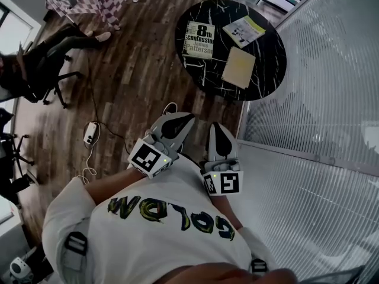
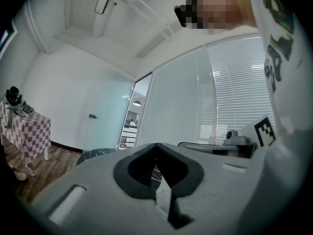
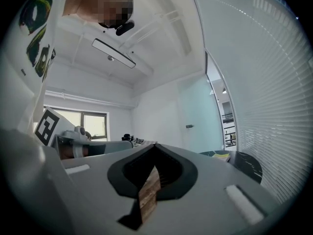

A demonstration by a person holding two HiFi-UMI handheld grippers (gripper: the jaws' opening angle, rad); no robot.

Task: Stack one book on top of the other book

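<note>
- In the head view I see the left gripper (image 1: 188, 119) and the right gripper (image 1: 215, 126) side by side in front of my white shirt (image 1: 177, 218). Both point towards the round black table (image 1: 269, 70), and both are well apart from it, above the wooden floor (image 1: 130, 81).
- In this view the three books lie flat on the table, each apart from the others, and none is stacked. The 8th confession book (image 1: 198, 40) is at the left of the table top, the yellow-green book (image 1: 244, 30) is at the far right, and the tan book (image 1: 238, 67) is nearer to me, just below the yellow-green one.
- A white power strip (image 1: 90, 132) lies on the floor to the left of the grippers.
- In the left gripper view the two jaws are pressed together and they hold nothing. Past them I can see an edge of the black table, a checked tablecloth (image 2: 27, 131) far at the left and a glass wall with blinds (image 2: 230, 97).
- In the right gripper view the jaws are also fully together, with nothing between them. At the right stands the black table with the yellow-green book on it, and the blinds fill the right side.
</note>
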